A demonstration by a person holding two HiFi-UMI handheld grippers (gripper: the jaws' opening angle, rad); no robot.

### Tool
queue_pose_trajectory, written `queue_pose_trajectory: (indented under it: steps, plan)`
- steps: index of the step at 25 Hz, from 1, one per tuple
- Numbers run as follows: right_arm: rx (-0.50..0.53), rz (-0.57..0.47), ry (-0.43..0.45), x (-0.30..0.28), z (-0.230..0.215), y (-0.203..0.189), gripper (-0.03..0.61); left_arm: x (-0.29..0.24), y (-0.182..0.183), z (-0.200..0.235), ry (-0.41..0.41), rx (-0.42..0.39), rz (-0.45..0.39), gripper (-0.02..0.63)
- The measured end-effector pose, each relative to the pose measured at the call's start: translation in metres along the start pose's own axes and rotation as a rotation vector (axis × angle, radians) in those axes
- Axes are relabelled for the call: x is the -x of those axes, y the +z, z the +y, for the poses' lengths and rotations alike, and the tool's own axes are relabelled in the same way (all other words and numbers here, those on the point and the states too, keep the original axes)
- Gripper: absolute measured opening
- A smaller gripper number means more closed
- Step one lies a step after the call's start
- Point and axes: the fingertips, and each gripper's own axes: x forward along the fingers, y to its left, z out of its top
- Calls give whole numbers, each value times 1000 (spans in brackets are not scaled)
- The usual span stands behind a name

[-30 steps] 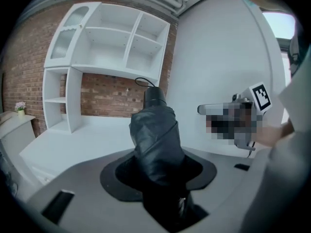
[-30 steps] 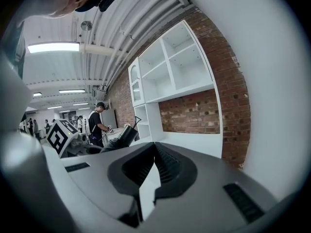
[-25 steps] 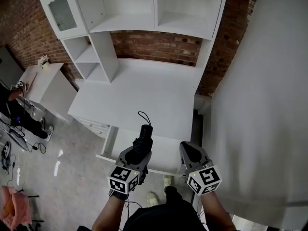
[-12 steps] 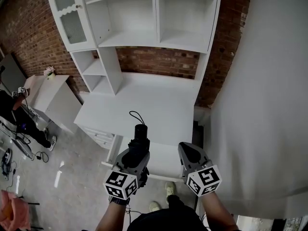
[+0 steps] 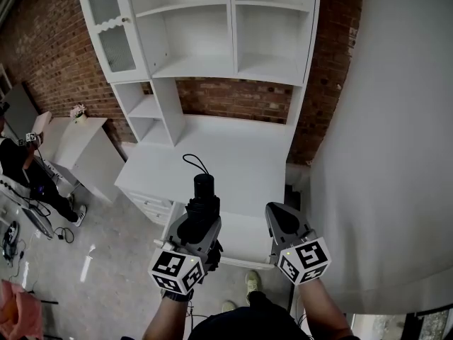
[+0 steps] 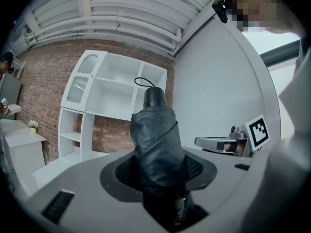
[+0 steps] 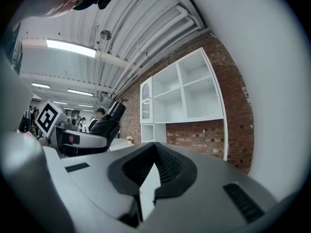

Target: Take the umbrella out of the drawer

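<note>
Grips the folded black umbrella in the left tool, jaws partway apart and pressed on the wrapped canopy, with the handle and wrist loop pointing away toward the shelf unit; holds it in the air above the open drawer at the front edge of the worktop, touching neither; judging by that, has the lifting-out as good as done, with only a spot to set it down left to choose; carries the right tool alongside, jaws closed together on nothing. Could lose the load from here: grips soft, slippery fabric rather than the rigid shaft, so might let the canopy slide or bunch between the jaws and drop back into the drawer or onto the floor beyond the front edge; could also snag the dangling loop on a shelf corner if swung forward; might knock the drawer front with the empty right tool if lowered carelessly.
</note>
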Motion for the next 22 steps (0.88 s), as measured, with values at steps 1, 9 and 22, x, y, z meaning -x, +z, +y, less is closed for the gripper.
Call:
queue_pose_trajectory:
  steps: [1, 9, 22]
  plan:
    - [2, -3, 0, 1, 2, 3, 5, 2, 5, -1, 2, -7, -10, 198]
    - [19, -43, -4, 5, 8, 25, 5, 14, 28, -4, 13, -33, -63, 198]
    - [43, -48, -15, 14, 9, 30, 5, 22, 30, -11, 19, -47, -87, 198]
